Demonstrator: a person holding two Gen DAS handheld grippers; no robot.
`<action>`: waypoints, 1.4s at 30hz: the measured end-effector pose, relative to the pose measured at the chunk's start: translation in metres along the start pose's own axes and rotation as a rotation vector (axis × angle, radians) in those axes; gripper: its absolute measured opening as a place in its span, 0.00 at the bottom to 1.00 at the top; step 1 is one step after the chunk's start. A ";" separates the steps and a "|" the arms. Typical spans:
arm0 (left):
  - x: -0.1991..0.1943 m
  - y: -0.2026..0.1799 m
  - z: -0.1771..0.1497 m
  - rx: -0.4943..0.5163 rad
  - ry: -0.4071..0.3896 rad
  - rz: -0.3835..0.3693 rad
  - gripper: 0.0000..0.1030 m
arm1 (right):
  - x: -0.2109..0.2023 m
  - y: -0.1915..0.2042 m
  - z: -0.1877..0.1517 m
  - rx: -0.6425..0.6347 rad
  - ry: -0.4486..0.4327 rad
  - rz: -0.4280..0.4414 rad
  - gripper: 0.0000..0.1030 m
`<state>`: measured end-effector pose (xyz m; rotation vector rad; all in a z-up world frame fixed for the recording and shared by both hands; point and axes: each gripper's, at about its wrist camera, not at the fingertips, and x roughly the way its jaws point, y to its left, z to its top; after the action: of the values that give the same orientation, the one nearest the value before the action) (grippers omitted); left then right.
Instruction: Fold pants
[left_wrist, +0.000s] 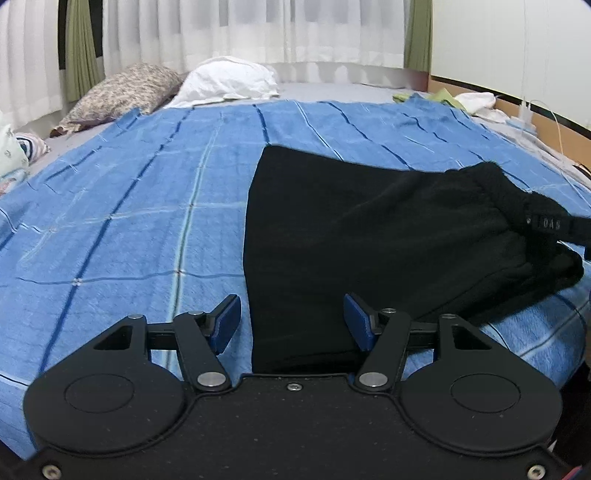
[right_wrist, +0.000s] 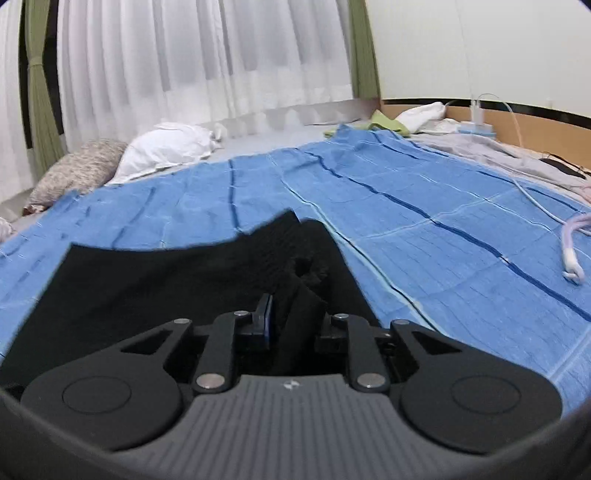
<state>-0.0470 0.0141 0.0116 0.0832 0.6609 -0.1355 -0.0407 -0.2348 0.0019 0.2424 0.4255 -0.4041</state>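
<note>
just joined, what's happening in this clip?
A person with a gripper in each hand is folding black pants on a blue blanket spread over a bed. The right gripper is shut on a bunch of the pants' fabric and holds that end raised off the blanket. The left gripper is open, its fingers either side of the pants' near left edge, gripping nothing. The rest of the pants lies flat.
</note>
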 end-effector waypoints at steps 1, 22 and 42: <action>0.000 -0.001 -0.001 -0.001 0.001 -0.002 0.58 | -0.003 0.000 -0.001 -0.026 -0.011 -0.006 0.26; 0.025 0.006 0.099 0.037 -0.066 -0.118 0.24 | -0.030 0.031 0.011 -0.237 -0.089 0.110 0.75; 0.155 -0.009 0.115 0.013 -0.004 0.047 0.17 | 0.025 0.046 -0.001 -0.216 0.093 0.216 0.53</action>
<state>0.1425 -0.0238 0.0061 0.1108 0.6540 -0.0950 -0.0008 -0.2017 -0.0031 0.0952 0.5247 -0.1340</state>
